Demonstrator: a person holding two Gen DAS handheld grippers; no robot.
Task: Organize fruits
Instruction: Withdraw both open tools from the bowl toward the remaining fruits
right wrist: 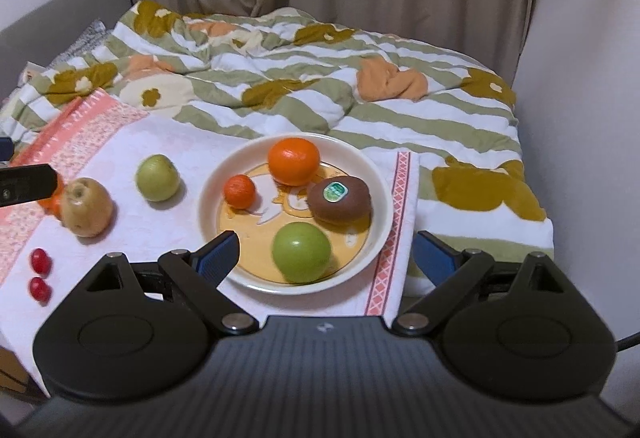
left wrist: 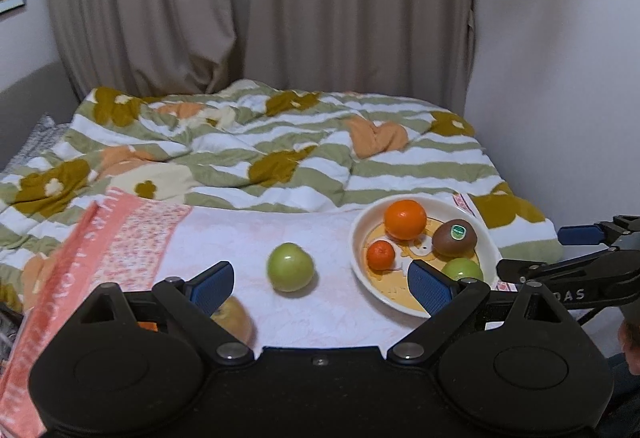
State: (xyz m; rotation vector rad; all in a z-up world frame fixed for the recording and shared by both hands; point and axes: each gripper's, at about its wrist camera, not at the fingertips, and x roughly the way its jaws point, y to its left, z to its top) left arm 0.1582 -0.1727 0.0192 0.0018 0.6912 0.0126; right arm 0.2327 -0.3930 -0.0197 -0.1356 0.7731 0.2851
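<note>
Bed (right wrist: 460, 86) with striped quilt, beyond both tools. White towel (right wrist: 168, 142) beneath them. Plate (right wrist: 372, 174) just ahead of the right tool (right wrist: 326, 252), spread wide and empty; it holds a large orange (right wrist: 294, 161), a green apple (right wrist: 301, 252), a kiwi (right wrist: 340, 200) lying with its long axis left-right, sticker up, and a small orange (right wrist: 239, 191). Left tool (left wrist: 322, 280), spread and empty; a second green apple (left wrist: 289, 267) lies just ahead between its fingers.

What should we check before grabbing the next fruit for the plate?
1. Right tongs open and holding nothing: ok.
2. Left tongs open and holding nothing: ok.
3. Room left on the plate, which already holds four fruits: ok, but tight.
4. Loose green apple on the towel, nothing in its way: ok.
5. Yellowish fruit and two red ones still off the plate: not ok.
6. Orange fruit behind the left tongs free to grab: cannot tell.
</note>
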